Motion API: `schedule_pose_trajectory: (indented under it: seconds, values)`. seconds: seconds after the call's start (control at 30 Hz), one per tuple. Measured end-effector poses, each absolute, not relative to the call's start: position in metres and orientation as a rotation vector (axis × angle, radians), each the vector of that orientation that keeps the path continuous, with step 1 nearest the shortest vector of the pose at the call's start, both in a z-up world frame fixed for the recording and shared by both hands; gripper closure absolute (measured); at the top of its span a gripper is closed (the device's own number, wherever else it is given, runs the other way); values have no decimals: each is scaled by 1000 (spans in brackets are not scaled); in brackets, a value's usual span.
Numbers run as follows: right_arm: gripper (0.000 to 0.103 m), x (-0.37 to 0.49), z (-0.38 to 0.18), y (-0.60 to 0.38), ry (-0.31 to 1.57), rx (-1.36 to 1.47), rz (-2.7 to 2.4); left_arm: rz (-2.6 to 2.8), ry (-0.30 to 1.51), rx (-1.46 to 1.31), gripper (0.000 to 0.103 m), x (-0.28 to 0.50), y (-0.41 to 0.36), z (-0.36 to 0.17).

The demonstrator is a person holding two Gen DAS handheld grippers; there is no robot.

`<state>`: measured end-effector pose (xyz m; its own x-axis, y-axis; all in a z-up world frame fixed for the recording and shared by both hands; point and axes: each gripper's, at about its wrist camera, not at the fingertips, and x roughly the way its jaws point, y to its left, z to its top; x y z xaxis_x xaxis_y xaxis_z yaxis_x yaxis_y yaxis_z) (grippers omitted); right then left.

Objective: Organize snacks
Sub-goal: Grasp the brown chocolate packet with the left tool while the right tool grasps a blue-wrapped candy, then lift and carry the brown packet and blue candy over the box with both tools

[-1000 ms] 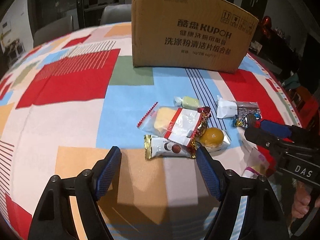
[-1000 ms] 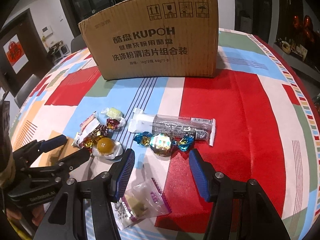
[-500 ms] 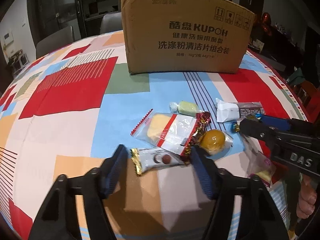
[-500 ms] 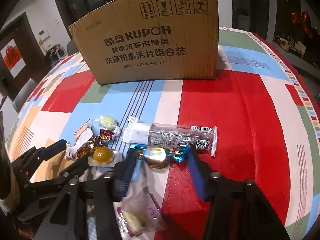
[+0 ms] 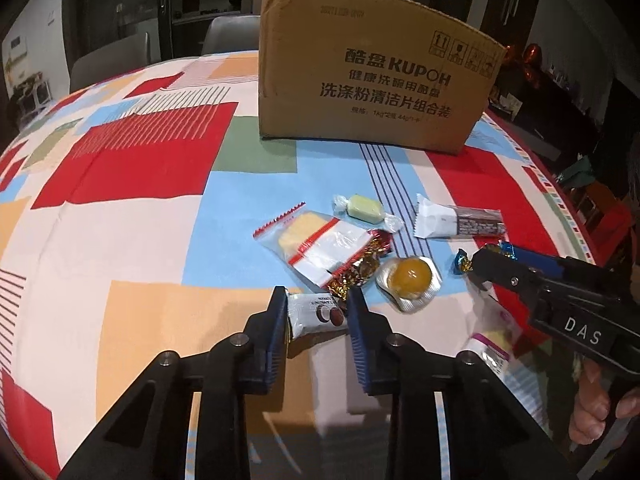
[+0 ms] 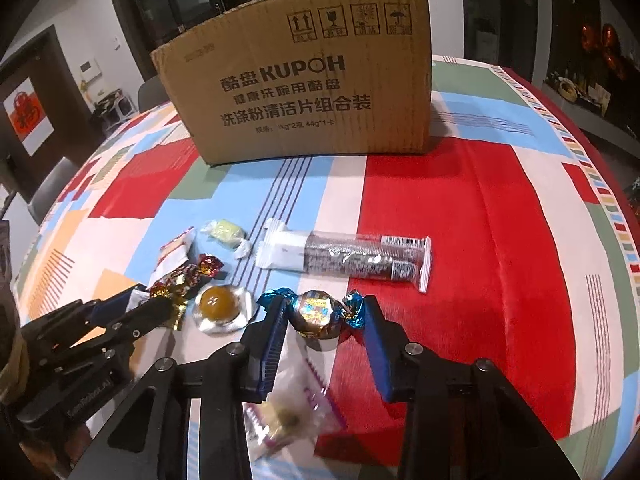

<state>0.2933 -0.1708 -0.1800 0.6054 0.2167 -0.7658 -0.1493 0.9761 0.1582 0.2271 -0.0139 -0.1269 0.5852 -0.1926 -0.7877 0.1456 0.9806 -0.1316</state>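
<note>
My left gripper (image 5: 318,305) is closing on a silver chocolate snack pack (image 5: 314,314), and both pads touch the crumpled pack. My right gripper (image 6: 324,316) is closing on a round foil candy with blue twisted ends (image 6: 318,312); its pads press against those ends. Loose snacks lie between the two grippers: a clear bag with a yellow biscuit (image 5: 316,244), a green candy (image 5: 364,208), a red and gold candy (image 5: 360,268), a round yellow pastry in clear wrap (image 5: 410,276) and a long white and silver bar (image 6: 352,256). The brown cardboard box (image 5: 372,80) stands behind them.
A clear pouch with a purple edge (image 6: 288,416) lies under my right gripper's fingers. The patchwork tablecloth (image 5: 120,220) covers a round table. A hand (image 5: 600,412) holds the right gripper's handle. Chairs and dark furniture stand beyond the table's far edge.
Both grippers have closed in from wide open. The left one now squeezes the silver pack, which has bunched up. The right one has narrowed onto the blue-ended candy.
</note>
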Motion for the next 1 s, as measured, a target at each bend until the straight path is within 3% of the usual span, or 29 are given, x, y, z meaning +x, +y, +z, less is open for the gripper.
schedule_pose_trajectory:
  seconds: [0.43, 1.0]
  values:
    - [64, 262, -164, -161, 866, 93, 272, -222, 908, -92, 89, 200, -11, -111]
    - [64, 245, -139, -156, 809, 114, 327, -263, 789, -123, 91, 185, -8, -59]
